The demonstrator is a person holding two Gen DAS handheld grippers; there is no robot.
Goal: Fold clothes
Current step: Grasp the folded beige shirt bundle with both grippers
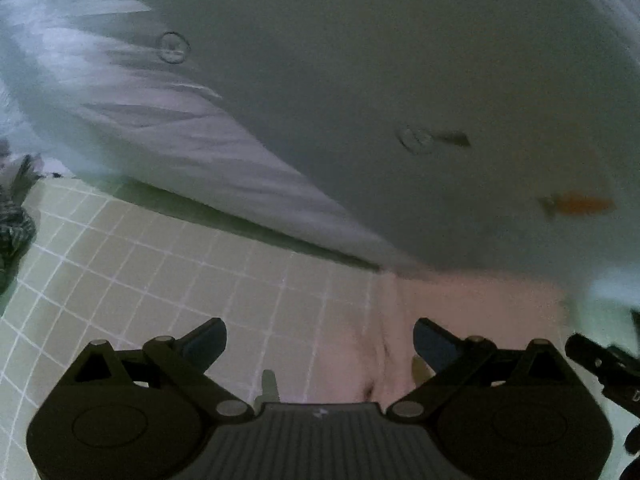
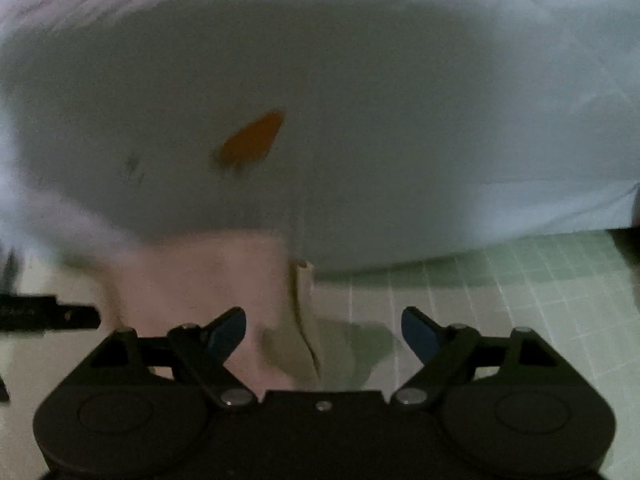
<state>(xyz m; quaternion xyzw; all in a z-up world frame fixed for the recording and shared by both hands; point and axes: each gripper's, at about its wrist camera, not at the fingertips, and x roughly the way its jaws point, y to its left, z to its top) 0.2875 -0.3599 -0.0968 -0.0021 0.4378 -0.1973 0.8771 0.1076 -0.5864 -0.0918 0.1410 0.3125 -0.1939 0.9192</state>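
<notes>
The left tool is angling downward, jaws spread wide and empty, over the green gridded mat. The pink garment (white shirt behind) is lying just ahead. The right tool is gaping likewise, gripping nothing.

The white shirt runs past the frame edges, blurred; its orange mark is unreadable.

A pale green mat ruled with a white grid covers the dim, seemingly flat work surface.
</notes>
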